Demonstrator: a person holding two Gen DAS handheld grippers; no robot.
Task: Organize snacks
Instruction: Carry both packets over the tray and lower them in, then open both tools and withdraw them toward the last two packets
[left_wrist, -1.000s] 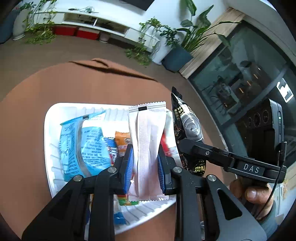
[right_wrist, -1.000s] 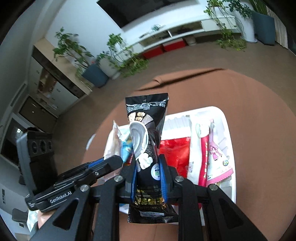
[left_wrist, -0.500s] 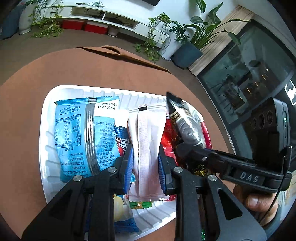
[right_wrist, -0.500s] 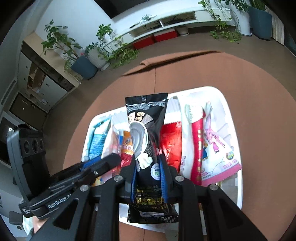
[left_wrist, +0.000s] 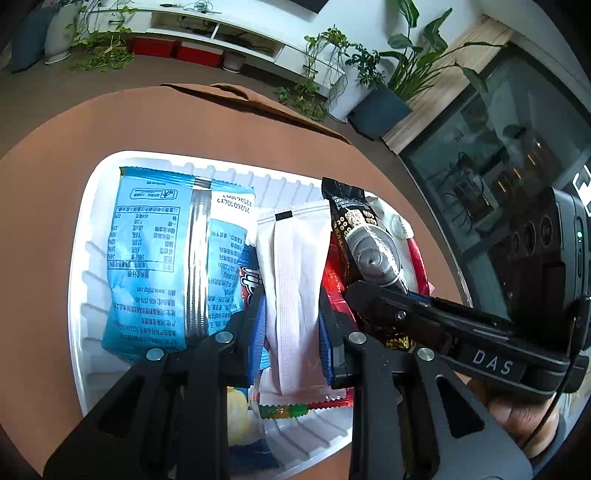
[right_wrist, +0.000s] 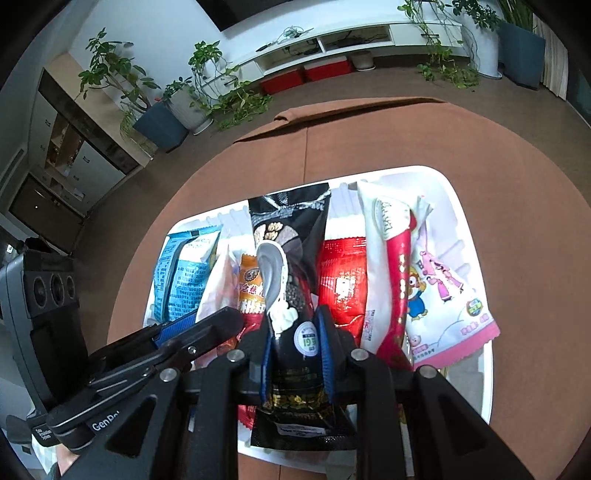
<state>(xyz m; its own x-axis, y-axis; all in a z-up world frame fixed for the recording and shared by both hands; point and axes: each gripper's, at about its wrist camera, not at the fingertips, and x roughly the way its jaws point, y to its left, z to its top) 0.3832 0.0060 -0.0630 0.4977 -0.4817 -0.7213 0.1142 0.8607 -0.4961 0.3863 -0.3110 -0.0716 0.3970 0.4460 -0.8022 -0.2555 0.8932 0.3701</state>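
Working from the left, we see the white tray (left_wrist: 83, 258) on the brown round table (left_wrist: 44, 192), and at its left side a light-blue packet (left_wrist: 155, 258) lying flat, back label up. It looks thin and crinkly; we judge it light and easy to slide, best pinched at a sealed end.

Next comes our left gripper (left_wrist: 291, 317), its blue pads clamped on a white sachet (left_wrist: 295, 273) that stands over the tray's middle. The hold is on the lower half, across the width. The film looks soft and probably slick, so we would keep the grip near the crimped end, where the seam gives the pads something to bite.

Right of it, our right gripper (right_wrist: 297, 350) is closed on a black pouch (right_wrist: 291, 258), also held upright over the tray, touching or nearly touching the sachet. It seems fuller and a little stiffer, likely powder, so heavier at the bottom.

Farther right in the tray lie a red packet (right_wrist: 343, 280), a red-and-white packet (right_wrist: 391, 273) and a pink cartoon packet (right_wrist: 450, 291), overlapping one another.
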